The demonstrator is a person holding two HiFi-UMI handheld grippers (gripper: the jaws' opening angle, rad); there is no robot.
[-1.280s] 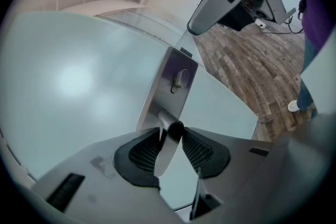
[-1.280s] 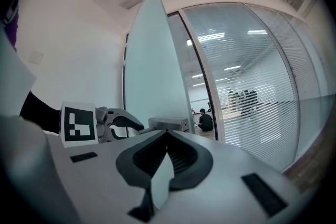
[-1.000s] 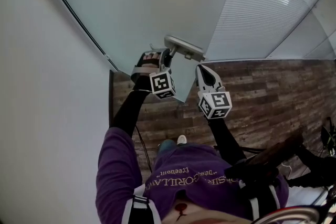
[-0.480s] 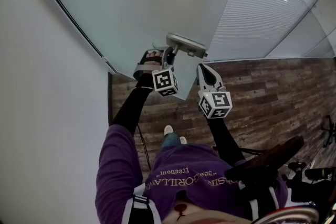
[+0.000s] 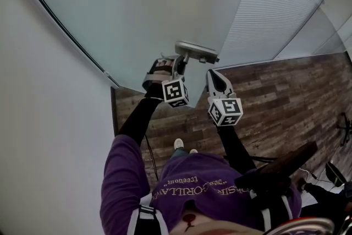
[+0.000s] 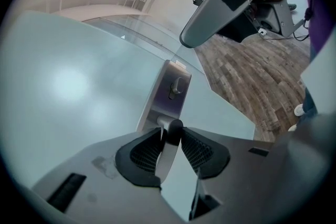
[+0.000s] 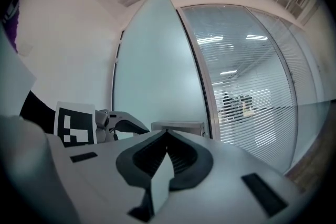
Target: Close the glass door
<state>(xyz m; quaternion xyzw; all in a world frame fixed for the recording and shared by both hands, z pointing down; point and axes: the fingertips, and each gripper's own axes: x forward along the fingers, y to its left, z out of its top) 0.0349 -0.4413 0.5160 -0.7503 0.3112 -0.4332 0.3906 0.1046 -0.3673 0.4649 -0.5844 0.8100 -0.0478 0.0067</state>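
Glass filled most of the head view: the frosted, pale grey-green glass door stood straight ahead of the person, between a plain white wall on the left and a glazed partition with fine horizontal slats on the right. Its top was cut off by the picture's edge. The dark frame line along the wall lay further left than a second before. Below the door ran a floor of brown wood-patterned planks, and dark gear at its right edge was too dim to make out. The person's purple sleeves and shirt covered the lower middle, and a pale shoe had shifted left since the earlier picture. The brushed-metal door handle sat on a long metal plate at the door's free edge. The left gripper stayed on it as before, its marker cube facing the camera. In the left gripper view its jaws were closing on the handle's round neck, ribbed black pads touching both sides, and the grey jaw bodies hid the lever's lower part. The right gripper hung just beside the handle without touching it. Its jaws were drawn together at the tips with nothing between them.
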